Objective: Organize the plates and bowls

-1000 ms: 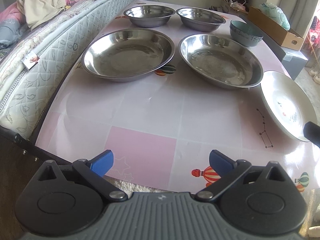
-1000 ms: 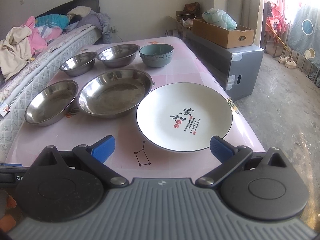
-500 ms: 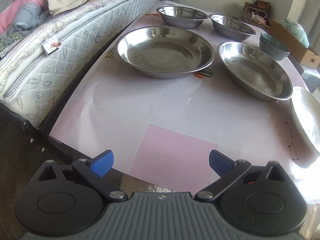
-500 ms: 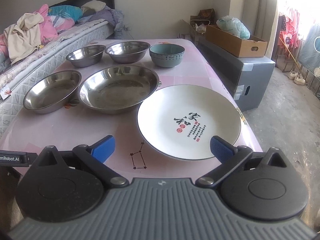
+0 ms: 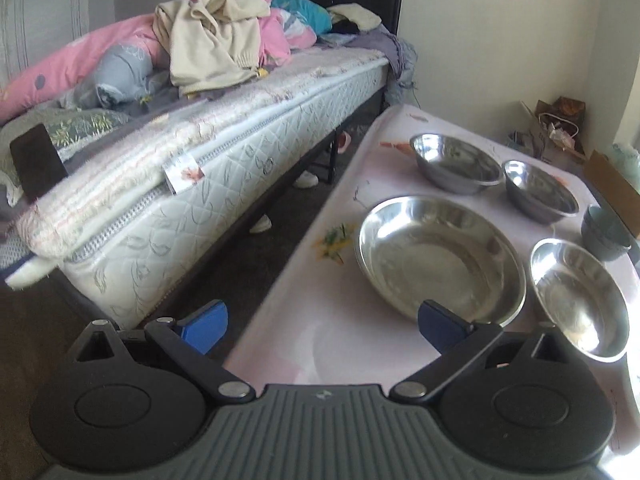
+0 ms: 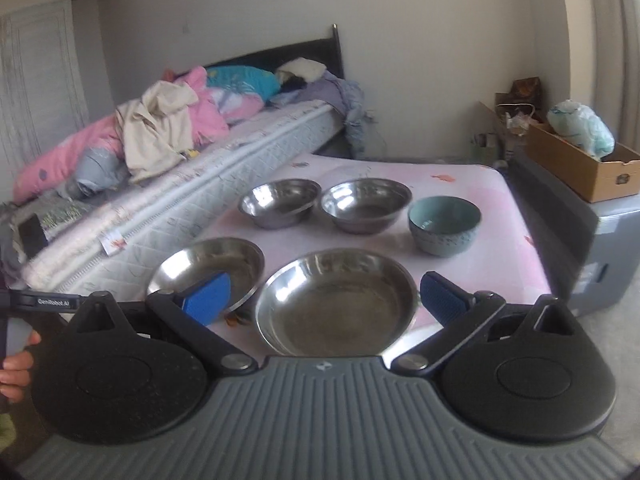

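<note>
On the pink table [image 6: 504, 216] stand two wide steel bowls, one at the near left [image 6: 212, 266] and one at the near middle [image 6: 336, 300]. Behind them are two smaller steel bowls [image 6: 280, 202] [image 6: 366, 204] and a teal ceramic bowl [image 6: 444, 224]. My right gripper [image 6: 324, 298] is open and empty, above the near middle bowl. My left gripper [image 5: 322, 326] is open and empty at the table's left front edge, with the left wide bowl [image 5: 440, 256] just ahead of its right finger. The white plate is hidden in the right wrist view.
A bed [image 5: 192, 168] with piled clothes runs along the table's left side, with a dark floor gap between. A grey cabinet [image 6: 600, 240] with a cardboard box [image 6: 584, 164] stands to the right. The other gripper's handle and a hand [image 6: 16, 364] show at the left.
Both grippers have tilted up and drawn back. The left one swung left toward the bed. The white plate has dropped out of the right wrist view.
</note>
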### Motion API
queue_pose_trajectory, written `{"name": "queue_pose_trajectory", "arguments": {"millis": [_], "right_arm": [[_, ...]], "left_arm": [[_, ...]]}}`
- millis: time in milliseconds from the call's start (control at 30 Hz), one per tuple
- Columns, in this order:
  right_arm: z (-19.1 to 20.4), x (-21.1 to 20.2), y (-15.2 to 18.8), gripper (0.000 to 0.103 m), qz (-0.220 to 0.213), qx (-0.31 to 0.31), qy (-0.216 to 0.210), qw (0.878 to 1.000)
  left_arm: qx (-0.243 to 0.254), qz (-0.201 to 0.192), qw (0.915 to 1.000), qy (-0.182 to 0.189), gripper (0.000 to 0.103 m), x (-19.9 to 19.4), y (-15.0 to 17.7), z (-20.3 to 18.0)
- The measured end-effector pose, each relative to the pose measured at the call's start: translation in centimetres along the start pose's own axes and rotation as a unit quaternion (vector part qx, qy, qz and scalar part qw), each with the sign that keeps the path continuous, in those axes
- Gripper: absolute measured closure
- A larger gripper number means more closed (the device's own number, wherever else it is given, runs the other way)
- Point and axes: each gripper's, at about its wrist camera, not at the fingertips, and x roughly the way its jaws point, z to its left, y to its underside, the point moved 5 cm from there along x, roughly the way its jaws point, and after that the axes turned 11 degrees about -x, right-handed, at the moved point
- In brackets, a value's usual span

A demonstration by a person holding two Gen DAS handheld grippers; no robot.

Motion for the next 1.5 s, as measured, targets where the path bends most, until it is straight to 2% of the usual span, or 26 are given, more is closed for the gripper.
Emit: {"name": "queue_pose_trajectory", "arguments": {"millis": [133, 233, 333, 500, 600, 633, 667, 800, 867, 1000, 1100, 1267, 1433, 1500], "right_arm": [[-1.6, 2.8, -4.1, 0.001, -0.009, 0.0, -0.014, 1.0], [-2.5, 6.2, -7.1, 0.001, -0.001, 0.002, -0.031, 1.0], [-3.1, 9.8, -9.9, 0.001, 0.01, 0.007, -0.056, 0.998], [-3.6, 17.8, -13.9, 0.001, 0.029, -0.008, -0.085, 0.996], [-4.1, 22.8, -15.3, 0.001, 0.039, -0.009, -0.1, 0.994], [-4.2, 24.6, -15.4, 0.002, 0.046, -0.007, -0.109, 0.993], [-4.4, 26.0, -15.7, 0.002, 0.049, -0.004, -0.114, 0.992], [-5.0, 32.5, -16.6, 0.007, 0.062, 0.003, -0.134, 0.989], [-5.1, 35.1, -16.8, 0.011, 0.071, 0.001, -0.143, 0.987], [-5.0, 39.8, -17.0, 0.017, 0.094, -0.017, -0.146, 0.985], [-4.8, 42.9, -16.7, 0.026, 0.122, -0.034, -0.144, 0.981], [-4.7, 47.5, -15.8, 0.05, 0.16, -0.037, -0.157, 0.974], [-4.3, 50.3, -14.7, 0.059, 0.182, -0.03, -0.174, 0.967], [-4.0, 50.9, -14.4, 0.064, 0.187, -0.033, -0.177, 0.966]], "left_arm": [[0.001, -0.027, 0.9992, 0.03, 0.001, 1.0, -3.8, -0.9], [0.012, -0.036, 0.9978, 0.055, 0.001, 2.4, -5.9, -2.3], [0.036, -0.042, 0.997, 0.054, 0.002, 4.1, -7.5, -3.9], [0.047, -0.016, 0.9961, 0.073, 0.004, 8.3, -10.7, -6.4], [0.048, 0.003, 0.9943, 0.095, 0.01, 11.1, -12.4, -7.8], [0.048, 0.012, 0.9936, 0.101, 0.017, 12.1, -12.9, -8.3], [0.051, 0.025, 0.9921, 0.112, 0.019, 13.0, -13.3, -8.9], [0.029, 0.078, 0.9864, 0.142, 0.019, 16.9, -14.5, -10.6], [0.015, 0.092, 0.9866, 0.134, 0.019, 18.7, -15.0, -11.2], [0.021, 0.113, 0.9842, 0.135, 0.019, 21.5, -15.3, -12.9], [0.027, 0.14, 0.9811, 0.131, 0.02, 23.7, -15.3, -14.2], [0.019, 0.173, 0.9765, 0.127, 0.036, 26.9, -15.0, -15.8], [0.009, 0.204, 0.9726, 0.11, 0.048, 29.1, -14.2, -16.3], [0.008, 0.212, 0.9714, 0.107, 0.05, 29.7, -14.0, -16.4]]}}
